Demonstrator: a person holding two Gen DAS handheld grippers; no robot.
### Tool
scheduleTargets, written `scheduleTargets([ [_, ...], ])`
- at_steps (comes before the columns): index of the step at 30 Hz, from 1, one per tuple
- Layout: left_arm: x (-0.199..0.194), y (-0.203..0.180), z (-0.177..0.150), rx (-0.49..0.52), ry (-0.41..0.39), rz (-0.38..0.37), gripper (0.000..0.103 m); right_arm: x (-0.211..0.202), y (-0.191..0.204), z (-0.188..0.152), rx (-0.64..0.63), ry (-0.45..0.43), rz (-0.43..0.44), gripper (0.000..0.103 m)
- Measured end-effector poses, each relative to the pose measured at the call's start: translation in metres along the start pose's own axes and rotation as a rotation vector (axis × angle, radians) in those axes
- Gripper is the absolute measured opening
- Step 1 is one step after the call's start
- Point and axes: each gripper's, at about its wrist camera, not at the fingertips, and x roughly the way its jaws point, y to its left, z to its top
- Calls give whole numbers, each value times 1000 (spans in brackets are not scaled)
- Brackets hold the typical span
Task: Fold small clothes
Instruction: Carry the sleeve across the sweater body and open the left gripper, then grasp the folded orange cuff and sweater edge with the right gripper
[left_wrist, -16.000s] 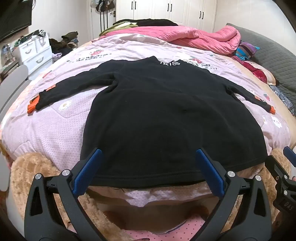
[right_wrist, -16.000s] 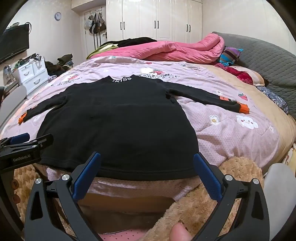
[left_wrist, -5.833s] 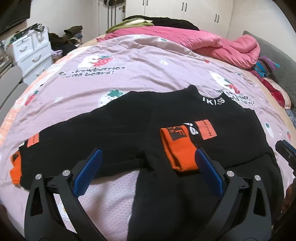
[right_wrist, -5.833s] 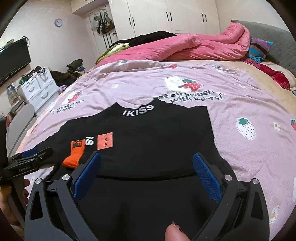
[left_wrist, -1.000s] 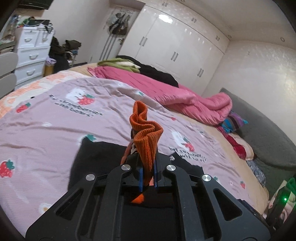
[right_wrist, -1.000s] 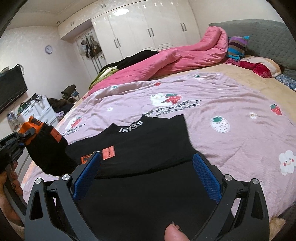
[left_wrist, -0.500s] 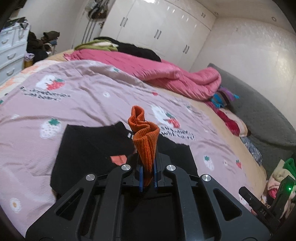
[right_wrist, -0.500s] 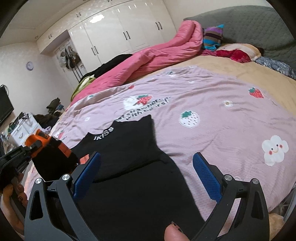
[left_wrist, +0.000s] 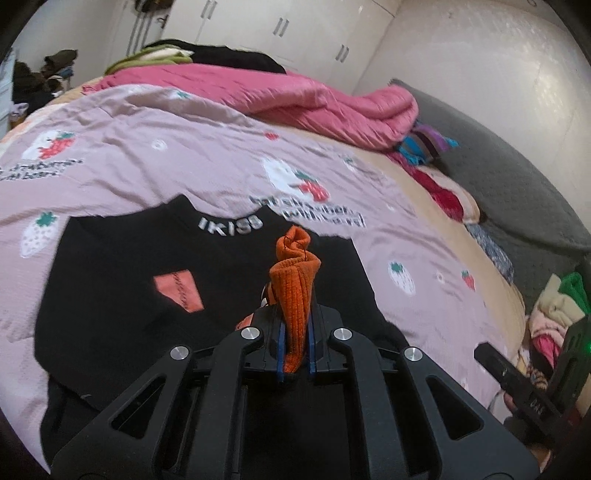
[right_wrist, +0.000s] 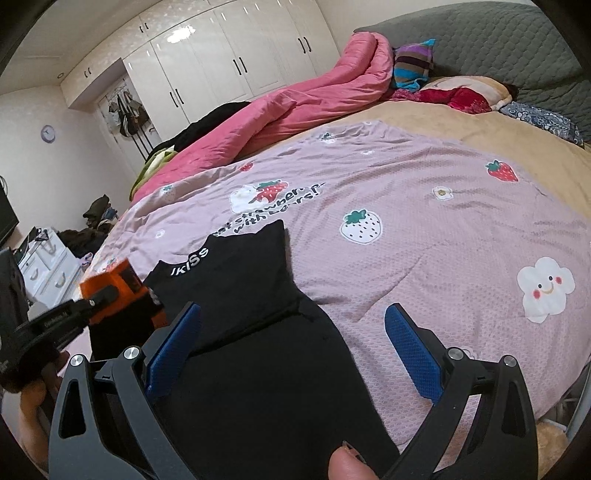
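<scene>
Left wrist: L gripper (left_wrist: 295, 345) clamped on orange cuff (left_wrist: 295, 291), R gripper (right_wrist: 291, 347) agape over black sweater (right_wrist: 258, 369)

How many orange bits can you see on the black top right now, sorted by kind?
Orange cuffs: 1, bunched upright in the shut left claw (cuff).
Orange patches: 1, lying flat on the black top below the IKISS collar (patch).
Total: 2. The other cuff is not in view.
</scene>
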Motion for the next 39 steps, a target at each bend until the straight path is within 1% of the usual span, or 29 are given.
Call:
scheduleTargets([
  [5, 13, -3, -11, 4, 65, -53, 7, 10, -1, -4, 11, 30, 5, 99],
  [6, 15, -4, -13, 8, 79, -64, 12, 11, -1, -4, 9, 33, 3, 99],
  [7, 17, -4, -14, 8, 88, -71, 21, 12, 0, -5, 6, 36, 0, 99],
  [8, 17, -4, -15, 8, 92, -76, 26, 13, 0, -5, 4, 38, 0, 99],
  [9, 16, -4, -15, 12, 91, -75, 34, 15, 1, -6, 4, 43, 3, 99],
  [12, 5, -1, -10, 21, 71, -87, 45, 21, 5, -9, -4, 64, 17, 99],
  [13, 2, 0, -8, 30, 64, -81, 50, 24, 8, -11, -11, 80, 32, 99],
  [14, -1, 1, -7, 40, 56, -66, 54, 27, 9, -13, -13, 98, 52, 99],
  [15, -4, 3, -5, 54, 46, -35, 63, 30, 12, -15, -10, 116, 71, 99],
  [16, -7, 6, -2, 65, 39, -11, 69, 35, 15, -18, -6, 139, 94, 99],
  [18, -10, 12, 3, 84, 26, 32, 73, 43, 25, -25, -15, 182, 125, 99],
  [19, -12, 18, 5, 89, 19, 56, 77, 46, 32, -29, -35, 197, 126, 99],
  [20, -14, 23, 8, 95, 15, 82, 83, 48, 39, -32, -56, 205, 125, 99],
  [21, -15, 27, 8, 98, 12, 100, 87, 51, 47, -36, -86, 215, 129, 99],
  [22, -16, 35, 10, 103, 8, 135, 91, 53, 54, -39, -107, 224, 136, 98],
  [23, -17, 39, 11, 105, 8, 154, 93, 56, 61, -43, -121, 237, 145, 98],
  [25, -16, 53, 14, 104, 11, 210, 94, 61, 69, -49, -128, 257, 163, 96],
  [27, -16, 65, 15, 96, 15, 245, 94, 68, 75, -56, -134, 282, 148, 81],
  [29, -17, 78, 16, 76, 11, 259, 94, 73, 80, -62, -144, 296, 126, 75],
  [30, -18, 87, 17, 53, 11, 260, 94, 76, 82, -65, -153, 298, 111, 68],
  [31, -19, 92, 17, 39, 10, 260, 94, 79, 84, -68, -160, 304, 105, 63],
  [32, -20, 100, 18, 18, 10, 258, 94, 81, 84, -70, -162, 309, 107, 54],
  [33, -20, 104, 18, 6, 8, 260, 94, 83, 86, -72, -165, 309, 115, 47],
  [34, -22, 110, 19, -9, 4, 264, 94, 84, 88, -74, -173, 299, 119, 44],
  [35, -24, 114, 20, -18, 0, 268, 94, 83, 89, -74, -180, 288, 121, 39],
  [36, -26, 120, 21, -31, -6, 275, 94, 82, 91, -75, -189, 275, 129, 30],
  [37, -27, 124, 22, -42, -10, 277, 94, 81, 92, -74, -194, 263, 140, 26],
  [38, -28, 127, 23, -51, -13, 278, 94, 79, 92, -74, -197, 248, 157, 16],
  [39, -31, 133, 24, -66, -21, 282, 94, 80, 96, -73, -197, 238, 169, 13],
])
